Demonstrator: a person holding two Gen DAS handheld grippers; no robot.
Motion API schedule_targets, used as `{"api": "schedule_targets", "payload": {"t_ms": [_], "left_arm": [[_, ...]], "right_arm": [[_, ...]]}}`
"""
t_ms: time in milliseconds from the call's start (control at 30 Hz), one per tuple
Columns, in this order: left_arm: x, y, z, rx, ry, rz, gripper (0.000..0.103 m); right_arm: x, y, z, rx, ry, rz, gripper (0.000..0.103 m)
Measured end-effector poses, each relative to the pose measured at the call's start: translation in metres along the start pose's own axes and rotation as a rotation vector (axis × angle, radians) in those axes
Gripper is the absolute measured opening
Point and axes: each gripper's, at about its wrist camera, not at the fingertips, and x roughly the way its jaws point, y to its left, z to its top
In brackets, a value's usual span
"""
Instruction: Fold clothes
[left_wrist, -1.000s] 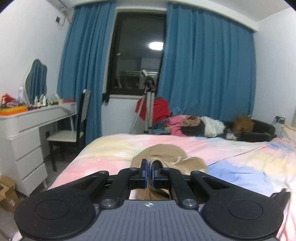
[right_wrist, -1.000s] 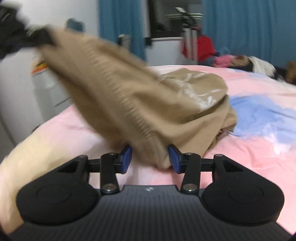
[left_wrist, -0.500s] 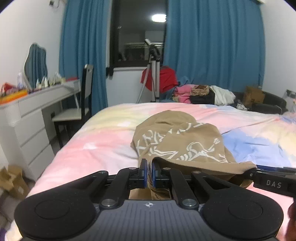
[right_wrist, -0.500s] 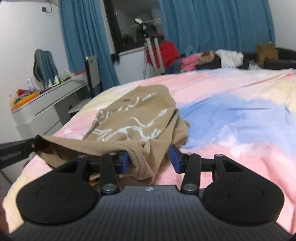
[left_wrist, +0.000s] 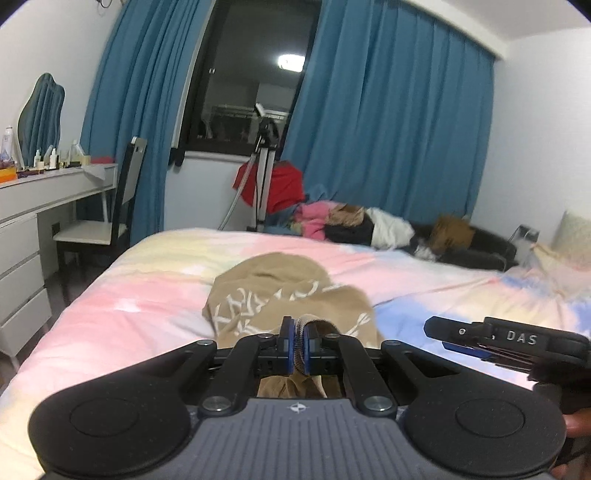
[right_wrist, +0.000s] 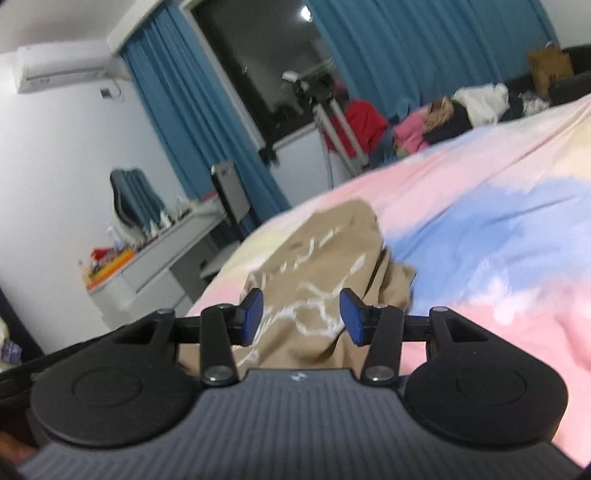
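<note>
On the bed (left_wrist: 147, 295) lies a tan shirt (left_wrist: 280, 295), its near edge pinched in the left gripper (left_wrist: 300, 349) for folding, while the right gripper (right_wrist: 301, 317) hovers above it, fingers wide.

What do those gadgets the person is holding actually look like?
Each hand-held gripper is matte black plastic: a ribbed grey-black body with a small compass-like emblem, two round discs at its sides, and jointed black linkage bars with silver screws. The left hand-held gripper and right hand-held gripper have blue pads. White letters "DAS" mark the right one's side.
</note>
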Motion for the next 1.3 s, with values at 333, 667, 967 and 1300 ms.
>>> {"api": "schedule_targets", "payload": {"t_ms": [333, 667, 967, 1300], "left_arm": [[-0.004, 0.001, 0.002, -0.01, -0.002, -0.002, 0.005], [-0.008, 0.001, -0.004, -0.008, -0.08, 0.096, 0.004], [-0.027, 0.005, 0.005, -0.059, -0.162, 0.111, 0.004], [-0.023, -0.009, 0.003, 0.025, -0.125, 0.081, 0.004]], "right_arm": [[0.0, 0.054, -0.023, -0.236, 0.063, 0.104, 0.052], [0.032, 0.037, -0.042, -0.141, 0.017, -0.301, 0.054], [0.04, 0.017, -0.039, -0.162, 0.158, -0.371, 0.058], [-0.011, 0.035, -0.011, -0.364, -0.249, -0.525, 0.058]]}}
